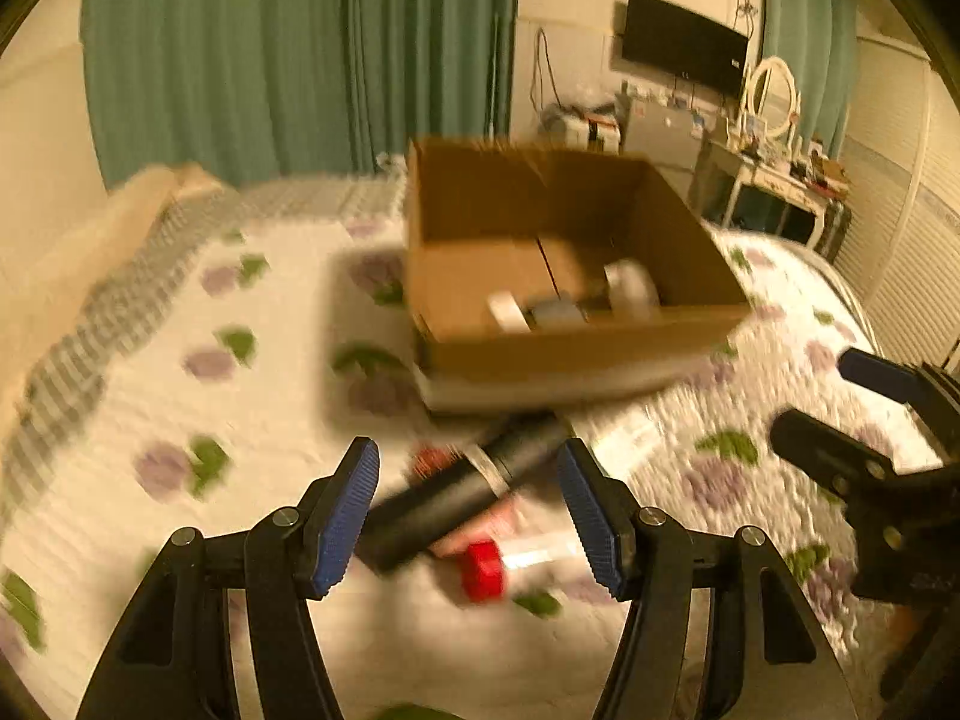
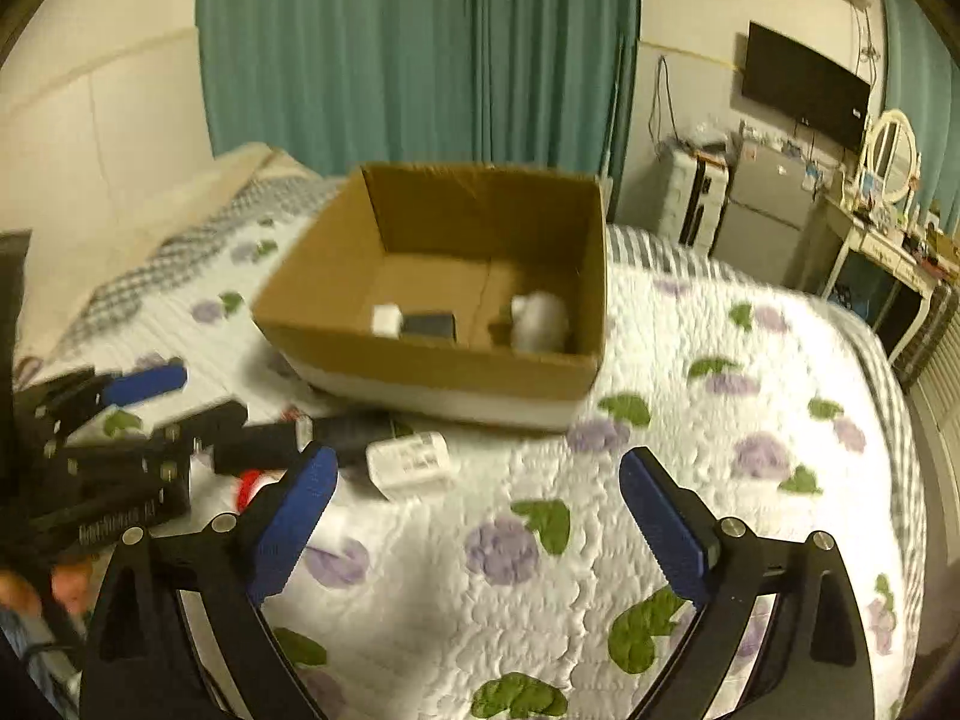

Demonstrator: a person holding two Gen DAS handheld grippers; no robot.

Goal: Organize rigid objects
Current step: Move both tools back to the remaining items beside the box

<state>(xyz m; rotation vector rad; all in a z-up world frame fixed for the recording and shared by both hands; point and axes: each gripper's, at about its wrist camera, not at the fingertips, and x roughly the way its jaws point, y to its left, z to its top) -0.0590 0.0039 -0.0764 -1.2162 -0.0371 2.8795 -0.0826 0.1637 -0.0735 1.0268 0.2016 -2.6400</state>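
An open cardboard box [image 1: 456,210] [image 2: 420,360] stands on the bed. It holds a small white block [image 2: 386,320], a dark flat item [image 2: 429,325] and a white round item [image 2: 540,321]. In front of it lie a black cylinder [image 1: 462,495] [image 2: 264,447], a red-capped white item [image 1: 483,570] and a white labelled block [image 2: 411,465]. My left gripper [image 1: 468,519] is open just above the black cylinder, one finger on each side of it. My right gripper [image 2: 477,522] is open and empty over bare quilt. It also shows at the right of the left wrist view [image 1: 840,414].
The floral quilt [image 2: 690,480] covers the bed. Green curtains [image 2: 420,48] hang behind. A dresser with a round mirror [image 2: 894,156], a wall TV [image 2: 804,87] and a small fridge [image 2: 762,204] stand to the right. The left gripper body [image 2: 108,468] is at the right wrist view's left.
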